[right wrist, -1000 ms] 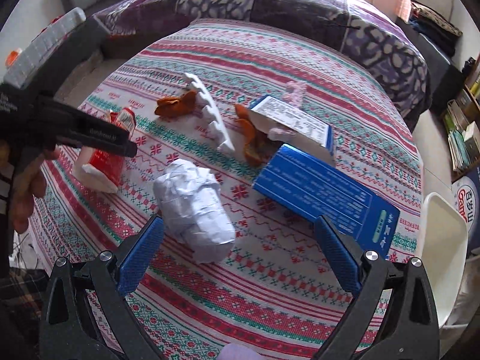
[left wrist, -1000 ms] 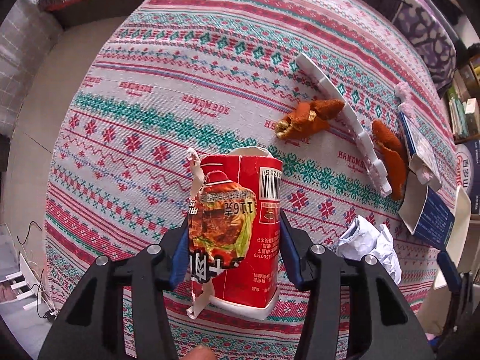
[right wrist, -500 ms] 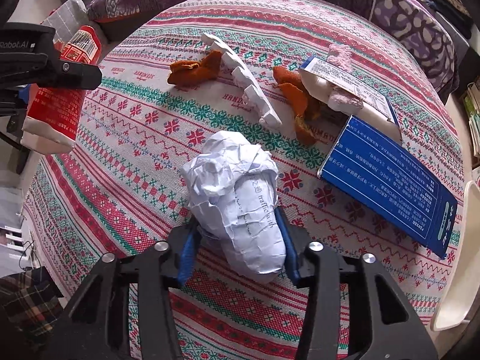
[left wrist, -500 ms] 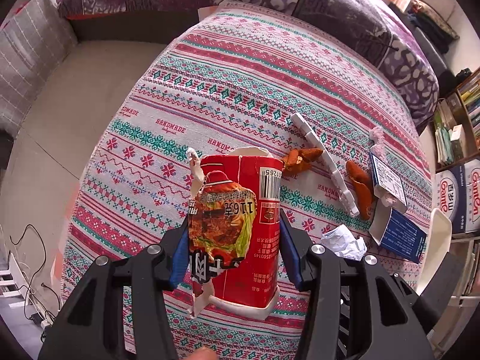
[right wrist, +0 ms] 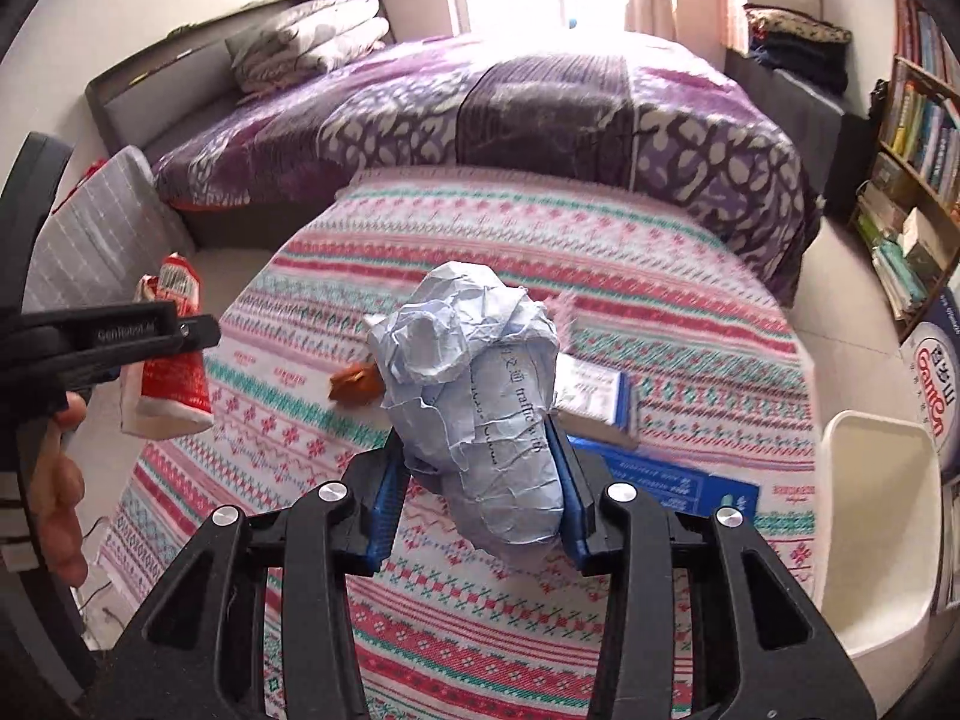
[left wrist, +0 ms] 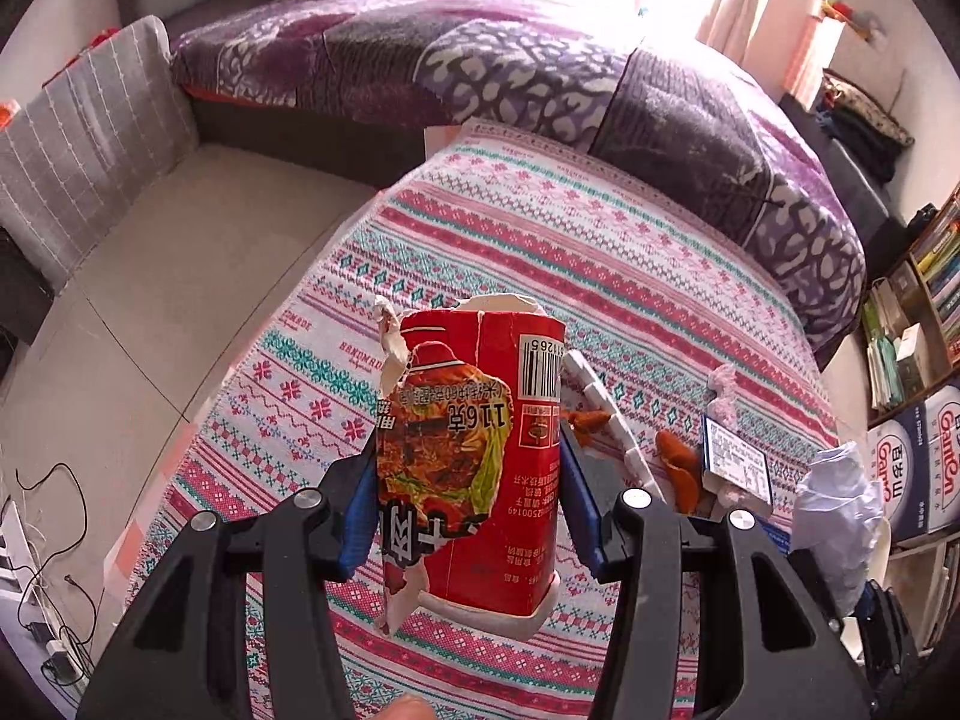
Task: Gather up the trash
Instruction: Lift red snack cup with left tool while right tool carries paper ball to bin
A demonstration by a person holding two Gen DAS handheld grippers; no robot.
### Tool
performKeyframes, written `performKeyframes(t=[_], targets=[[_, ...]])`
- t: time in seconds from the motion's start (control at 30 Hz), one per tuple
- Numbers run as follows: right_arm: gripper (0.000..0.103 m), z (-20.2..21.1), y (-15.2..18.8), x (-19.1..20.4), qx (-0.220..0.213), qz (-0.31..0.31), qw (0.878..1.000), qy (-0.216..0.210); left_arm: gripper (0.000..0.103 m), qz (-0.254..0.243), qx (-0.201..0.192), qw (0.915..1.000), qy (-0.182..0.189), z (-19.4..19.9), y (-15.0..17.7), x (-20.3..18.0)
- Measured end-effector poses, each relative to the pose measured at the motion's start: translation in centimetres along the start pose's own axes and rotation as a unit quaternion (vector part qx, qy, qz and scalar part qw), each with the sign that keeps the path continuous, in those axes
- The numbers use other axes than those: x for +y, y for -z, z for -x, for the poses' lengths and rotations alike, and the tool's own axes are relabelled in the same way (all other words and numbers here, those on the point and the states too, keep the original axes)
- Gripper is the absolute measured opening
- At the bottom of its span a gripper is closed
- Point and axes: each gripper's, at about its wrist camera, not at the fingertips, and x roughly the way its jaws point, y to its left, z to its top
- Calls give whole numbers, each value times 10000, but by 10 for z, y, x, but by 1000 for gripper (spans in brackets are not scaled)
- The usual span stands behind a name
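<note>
My left gripper (left wrist: 468, 510) is shut on a torn red noodle cup (left wrist: 474, 456) and holds it well above the patterned table (left wrist: 600, 276). The cup also shows at the left of the right wrist view (right wrist: 171, 360). My right gripper (right wrist: 477, 492) is shut on a crumpled white paper ball (right wrist: 480, 396), lifted off the table; the ball shows at the right edge of the left wrist view (left wrist: 837, 516). Orange peels (left wrist: 678, 462), a white plastic strip (left wrist: 606, 414) and a blue and white box (right wrist: 600, 396) lie on the table.
A white bin (right wrist: 876, 528) stands at the table's right side. A flat blue box (right wrist: 672, 480) lies near it. A bed with a purple quilt (right wrist: 510, 114) lies beyond the table, and bookshelves (right wrist: 912, 138) stand at right. Cables lie on the floor (left wrist: 54, 540) at left.
Both grippers have risen from the table. The right gripper closed on the paper ball and lifted it. The left gripper has carried the noodle cup higher.
</note>
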Motion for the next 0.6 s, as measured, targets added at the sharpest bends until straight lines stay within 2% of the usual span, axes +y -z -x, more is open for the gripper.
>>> performKeyframes(t=[0.13,0.3,0.6], targets=[[40,16,-5,-15,-453,-189,9977,458,52,-19,-470,9988,-116,17,4,-15],[40,30,-7,-31,-791,-404,9923,867,52,-30,-925,9954,-244,34,14,-33],[41,42,-6,-56,-926,-700,9843,1328,52,-257,-1428,9885,-424,49,28,-70]])
